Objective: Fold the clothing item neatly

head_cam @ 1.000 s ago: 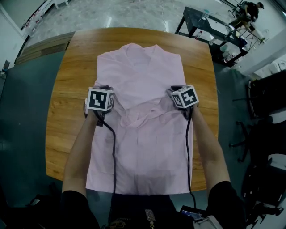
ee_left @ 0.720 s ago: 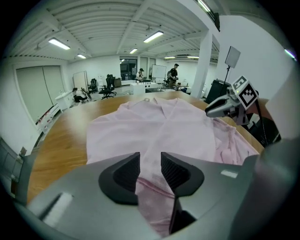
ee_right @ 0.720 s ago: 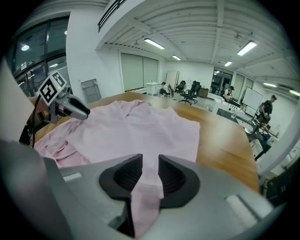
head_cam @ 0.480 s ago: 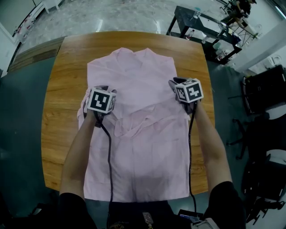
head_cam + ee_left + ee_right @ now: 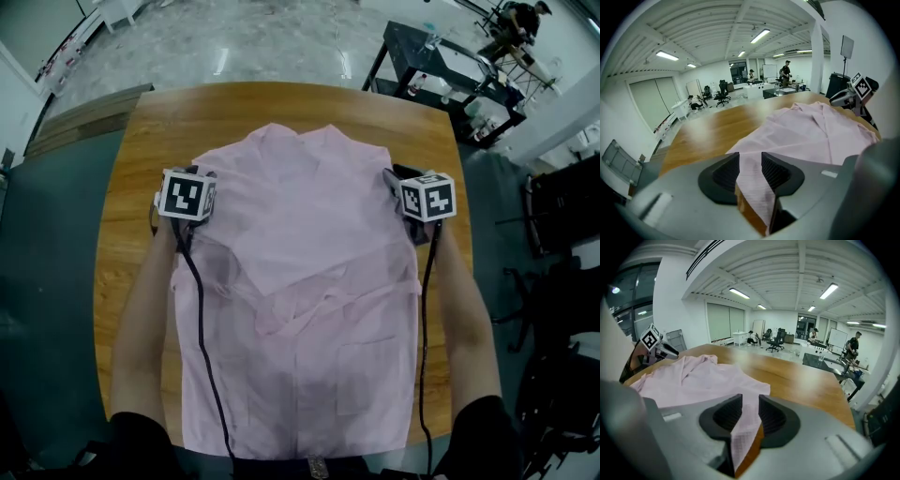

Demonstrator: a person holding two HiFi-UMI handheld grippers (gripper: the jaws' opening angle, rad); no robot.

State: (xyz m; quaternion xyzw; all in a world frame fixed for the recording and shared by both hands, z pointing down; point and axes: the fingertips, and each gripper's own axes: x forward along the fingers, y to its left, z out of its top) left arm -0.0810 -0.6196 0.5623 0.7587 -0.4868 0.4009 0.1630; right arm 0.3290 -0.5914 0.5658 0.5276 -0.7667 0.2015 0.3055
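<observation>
You are working in a big open hall, part lab and part office.

Your wooden table [image 5: 281, 103] stands on dark grey flooring, with polished concrete floor [image 5: 234, 37] beyond it. Overhead, strip lights [image 5: 760, 35] run along a ribbed white ceiling. At the far end you can see office chairs [image 5: 723, 89], a whiteboard [image 5: 836, 337] and people [image 5: 786, 70] standing at desks. To your far right is a black bench [image 5: 441, 56] cluttered with bottles and gear. A light panel on a stand [image 5: 847, 46] rises nearby, and roller blinds [image 5: 724, 319] cover tall windows along a far wall.
</observation>
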